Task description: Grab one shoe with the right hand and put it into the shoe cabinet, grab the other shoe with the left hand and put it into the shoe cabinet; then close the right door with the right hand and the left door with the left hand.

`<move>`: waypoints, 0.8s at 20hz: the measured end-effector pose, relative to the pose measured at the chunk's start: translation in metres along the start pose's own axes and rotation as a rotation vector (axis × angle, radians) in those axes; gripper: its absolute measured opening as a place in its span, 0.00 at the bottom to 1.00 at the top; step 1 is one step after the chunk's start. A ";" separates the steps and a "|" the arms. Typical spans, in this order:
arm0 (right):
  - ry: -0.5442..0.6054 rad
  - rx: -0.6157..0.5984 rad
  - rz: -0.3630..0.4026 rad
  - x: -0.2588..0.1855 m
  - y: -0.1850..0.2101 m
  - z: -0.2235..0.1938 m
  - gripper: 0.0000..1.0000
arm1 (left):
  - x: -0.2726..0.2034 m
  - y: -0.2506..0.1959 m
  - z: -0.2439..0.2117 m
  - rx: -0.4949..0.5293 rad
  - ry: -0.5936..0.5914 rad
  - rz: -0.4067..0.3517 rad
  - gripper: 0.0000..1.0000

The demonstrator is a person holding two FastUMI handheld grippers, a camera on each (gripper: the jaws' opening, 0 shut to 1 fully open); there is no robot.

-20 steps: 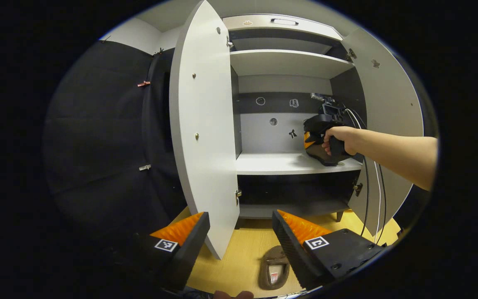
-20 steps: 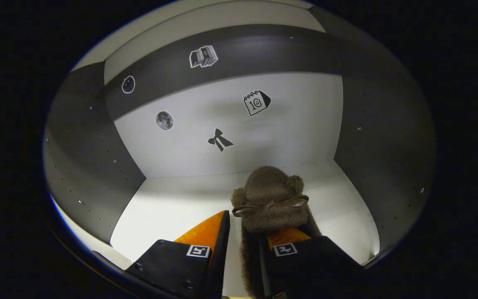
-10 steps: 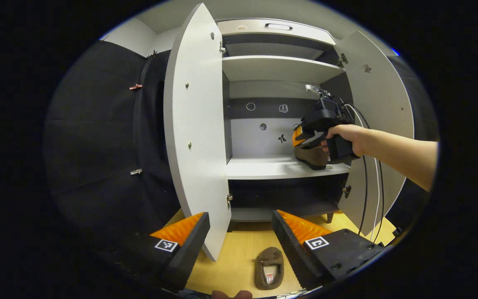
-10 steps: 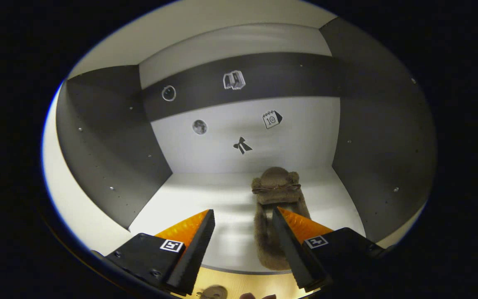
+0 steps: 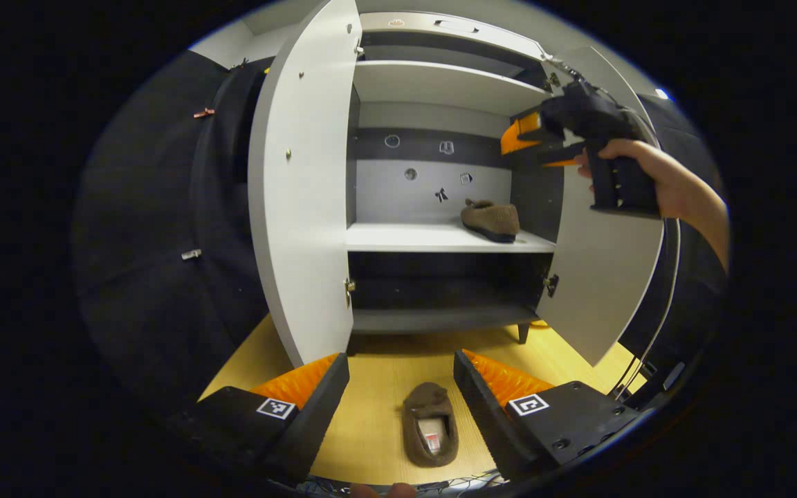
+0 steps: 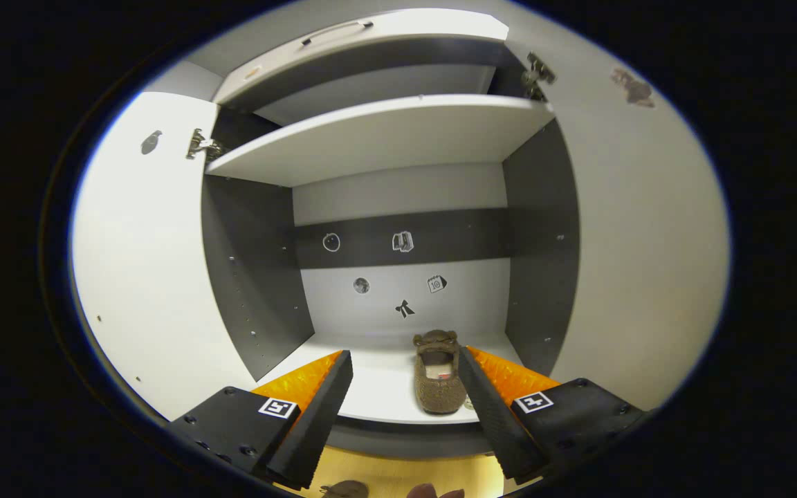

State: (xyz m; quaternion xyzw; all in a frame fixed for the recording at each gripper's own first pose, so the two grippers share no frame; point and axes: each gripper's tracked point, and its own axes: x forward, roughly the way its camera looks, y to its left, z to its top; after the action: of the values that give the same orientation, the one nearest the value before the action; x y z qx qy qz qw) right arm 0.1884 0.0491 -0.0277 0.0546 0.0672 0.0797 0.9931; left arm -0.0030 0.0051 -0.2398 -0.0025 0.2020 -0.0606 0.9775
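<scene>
Shoe cabinet [image 5: 440,238] is wide open in my left gripper view, both doors swung out, the left door [image 5: 301,187] taking up a big chunk of the picture and the right door [image 5: 599,277] angled off to the other side. One brown fuzzy shoe [image 5: 490,220] sits on the middle shelf [image 5: 412,237], over toward the right side wall, toe pointing left-ish from where I'm looking. The other shoe [image 5: 430,423] is down on the wooden floor [image 5: 371,387] in front of the cabinet, opening facing up, and it lines up right between my left gripper's [image 5: 401,370] fingers, which are spread apart with nothing in them and are above it, not touching. Up top right I can see the right gripper [image 5: 537,142] held by a hand [image 5: 654,180] in front of the right door, near the upper shelf level, clear of the shoe on the shelf. Over in the right gripper view, my right gripper [image 6: 405,366] has its fingers parted and empty, pointing at the cabinet [image 6: 398,207] from outside it. The shoe [image 6: 438,377] lies on the shelf [image 6: 371,394] near the right wall, heel toward me, close to the front edge. There are a few little stickers [image 6: 405,309] on the back panel. A bit of the shoe on the floor [image 6: 344,490] peeks in at the bottom, though it's too cut off to say much about it.
</scene>
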 end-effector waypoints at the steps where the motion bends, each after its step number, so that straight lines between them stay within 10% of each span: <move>1: -0.015 -0.014 -0.007 -0.017 -0.001 0.002 0.98 | 0.005 -0.003 -0.018 -0.001 0.034 -0.022 0.96; 16: -0.109 0.039 -0.164 -0.202 -0.079 0.026 0.98 | 0.142 -0.006 -0.186 0.047 0.300 -0.104 0.92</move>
State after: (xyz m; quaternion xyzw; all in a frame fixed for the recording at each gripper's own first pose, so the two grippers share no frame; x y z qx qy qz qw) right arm 0.0063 -0.0650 0.0141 0.0724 0.0187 -0.0064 0.9972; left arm 0.0523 -0.0144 -0.4666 0.0193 0.3440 -0.1154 0.9316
